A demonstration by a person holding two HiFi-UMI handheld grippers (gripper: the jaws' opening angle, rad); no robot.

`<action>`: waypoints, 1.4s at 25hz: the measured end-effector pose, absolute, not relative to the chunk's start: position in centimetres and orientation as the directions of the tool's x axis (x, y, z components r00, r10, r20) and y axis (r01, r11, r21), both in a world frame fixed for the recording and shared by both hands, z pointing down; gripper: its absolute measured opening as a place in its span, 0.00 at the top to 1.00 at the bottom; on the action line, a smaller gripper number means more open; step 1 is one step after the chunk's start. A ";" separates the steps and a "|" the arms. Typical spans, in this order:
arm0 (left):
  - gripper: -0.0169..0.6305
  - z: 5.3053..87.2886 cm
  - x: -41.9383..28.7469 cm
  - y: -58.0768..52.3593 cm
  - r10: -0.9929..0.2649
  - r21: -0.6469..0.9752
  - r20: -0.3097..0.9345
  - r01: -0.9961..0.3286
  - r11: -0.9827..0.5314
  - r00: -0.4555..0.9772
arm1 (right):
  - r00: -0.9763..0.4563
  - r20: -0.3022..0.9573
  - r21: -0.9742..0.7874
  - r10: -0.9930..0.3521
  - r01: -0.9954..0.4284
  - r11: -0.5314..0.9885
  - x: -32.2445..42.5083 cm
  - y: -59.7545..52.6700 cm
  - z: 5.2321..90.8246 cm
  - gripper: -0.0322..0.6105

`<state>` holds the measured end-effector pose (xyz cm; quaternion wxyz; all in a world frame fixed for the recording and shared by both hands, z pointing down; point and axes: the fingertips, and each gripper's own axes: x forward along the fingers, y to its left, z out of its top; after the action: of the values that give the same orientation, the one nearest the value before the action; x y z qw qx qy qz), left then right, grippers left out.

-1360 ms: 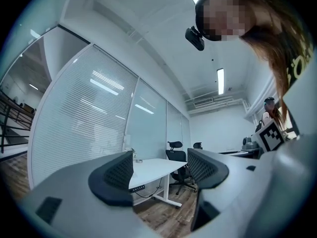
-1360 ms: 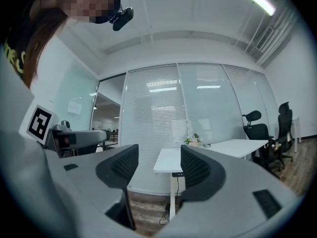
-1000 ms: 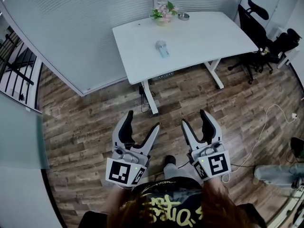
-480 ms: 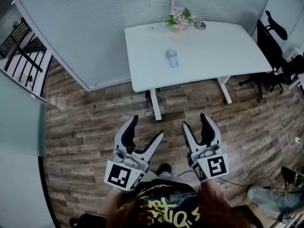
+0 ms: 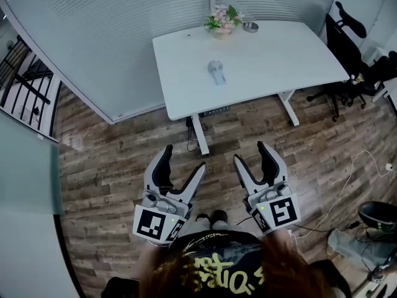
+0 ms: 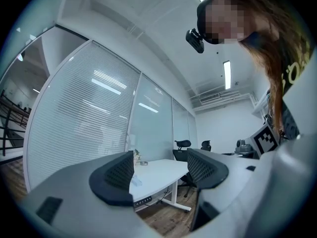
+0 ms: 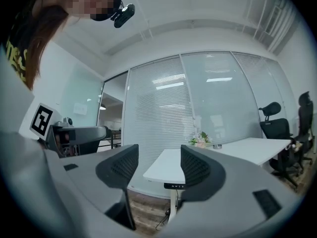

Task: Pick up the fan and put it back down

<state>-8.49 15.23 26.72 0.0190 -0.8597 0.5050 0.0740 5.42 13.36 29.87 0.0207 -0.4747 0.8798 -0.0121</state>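
Far left: black railing (image 5: 25,89) behind the glass partition (image 5: 111,36), wood floor (image 5: 111,160) below.

Left gripper (image 5: 184,160) is held low in front of the person, over the floor, pointing toward the desk. Its own view shows the jaws wide apart with nothing between the pads, only the desk edge and floor in the gap.

White desk (image 5: 279,54) stands well ahead of both grippers, its back edge against the partition. The fan (image 5: 215,71) lies flat on the desktop, left of centre, head toward the partition and handle toward the person – untouched, well apart from either gripper. At the back edge there is a flower pot (image 5: 222,20) with a small dish (image 5: 250,26) just beside it on the right.

Right gripper (image 5: 251,155) sits beside the left one at about the same height, also over the floor short of the desk. Jaws wide, nothing held – its view shows the desk leg and partition through the gap.

Right side: black office chairs (image 5: 350,39) past the desk's end, and a light cable (image 5: 347,166) trailing over the floor.
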 end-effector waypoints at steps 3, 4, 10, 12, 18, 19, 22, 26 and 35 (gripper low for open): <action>0.46 26.6 -8.1 15.3 -0.864 0.043 -0.144 -0.869 -0.493 0.482 | -0.542 -0.031 -0.048 -0.840 -0.839 0.542 5.8 13.5 29.6 0.56; 0.46 26.6 -8.1 15.3 -0.865 0.045 -0.145 -0.870 -0.491 0.480 | -0.543 -0.037 -0.054 -0.839 -0.837 0.545 5.8 13.6 29.5 0.56; 0.47 26.8 -8.0 14.9 -0.873 0.052 -0.147 -0.878 -0.476 0.465 | -0.538 -0.052 -0.039 -0.841 -0.841 0.540 6.9 13.0 29.5 0.56; 0.47 26.8 -7.7 14.9 -0.877 0.062 -0.156 -0.881 -0.469 0.455 | -0.539 -0.067 -0.024 -0.839 -0.840 0.542 7.5 12.6 29.1 0.56; 0.47 27.7 -7.7 14.9 -0.890 0.086 -0.147 -0.891 -0.446 0.431 | -0.559 -0.046 -0.022 -0.828 -0.828 0.560 7.6 11.8 30.1 0.56; 0.47 27.7 -7.9 14.6 -0.892 0.088 -0.147 -0.893 -0.442 0.427 | -0.560 -0.045 -0.023 -0.827 -0.827 0.561 7.5 11.5 30.2 0.56; 0.47 27.9 -8.3 12.9 -0.896 0.089 -0.146 -0.896 -0.435 0.420 | -0.556 -0.046 -0.021 -0.830 -0.830 0.558 7.3 10.0 30.3 0.56; 0.47 29.0 -8.4 10.1 -0.892 0.094 -0.136 -0.890 -0.446 0.432 | -0.550 -0.051 -0.006 -0.834 -0.835 0.551 6.9 7.6 30.4 0.56; 0.47 28.9 -9.1 1.2 -0.864 0.089 -0.170 -0.866 -0.492 0.473 | -0.532 -0.038 0.019 -0.846 -0.847 0.532 5.4 -0.2 30.9 0.56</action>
<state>-9.13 1.22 28.94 0.0046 -0.8582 0.5041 0.0961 5.39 -0.21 30.89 0.0120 -0.4837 0.8750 0.0177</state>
